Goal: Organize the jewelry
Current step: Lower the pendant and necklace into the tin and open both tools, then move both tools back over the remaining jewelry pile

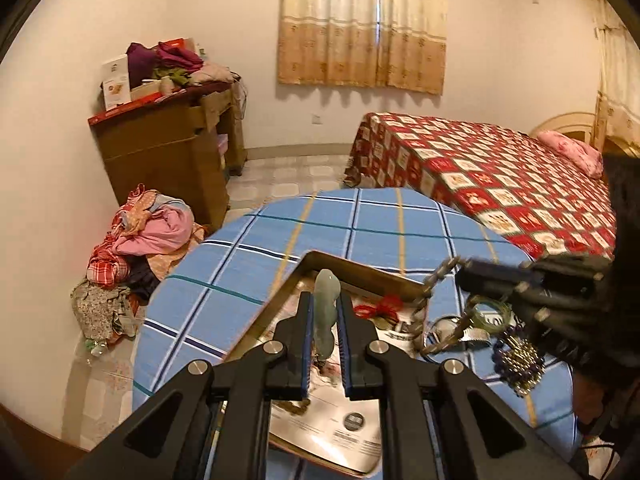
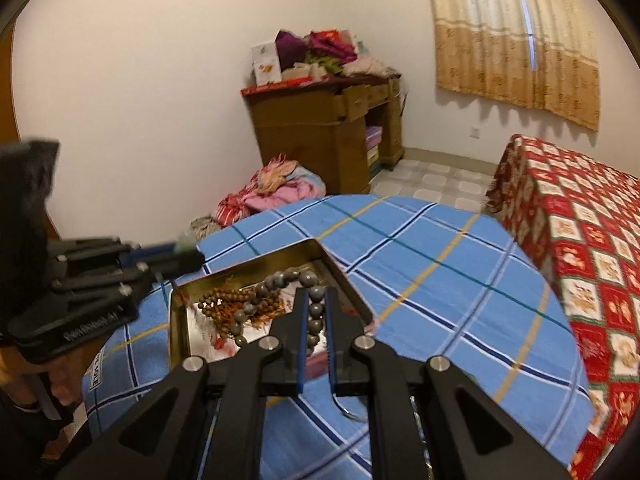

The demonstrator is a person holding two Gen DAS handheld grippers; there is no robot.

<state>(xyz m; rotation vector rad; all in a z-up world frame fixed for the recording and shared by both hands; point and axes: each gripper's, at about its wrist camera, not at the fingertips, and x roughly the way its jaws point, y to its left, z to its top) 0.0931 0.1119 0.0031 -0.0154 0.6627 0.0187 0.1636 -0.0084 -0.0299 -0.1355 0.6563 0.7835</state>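
Jewelry sits at lower centre of both views: left tool [image 1: 325,312] clenches a jade pendant [image 1: 326,308], right tool [image 2: 316,312] grips a grey bead string [image 2: 280,284]. Lower each slowly into the tin [image 2: 256,260] on the worktop [image 2: 440,260] before releasing.

You saw a glossy brass-toned metal tray [image 2: 256,264] on the matt checked cloth [image 2: 440,280], holding smooth grey beads [image 2: 280,280] and a polished pale-green stone pendant [image 1: 326,312].
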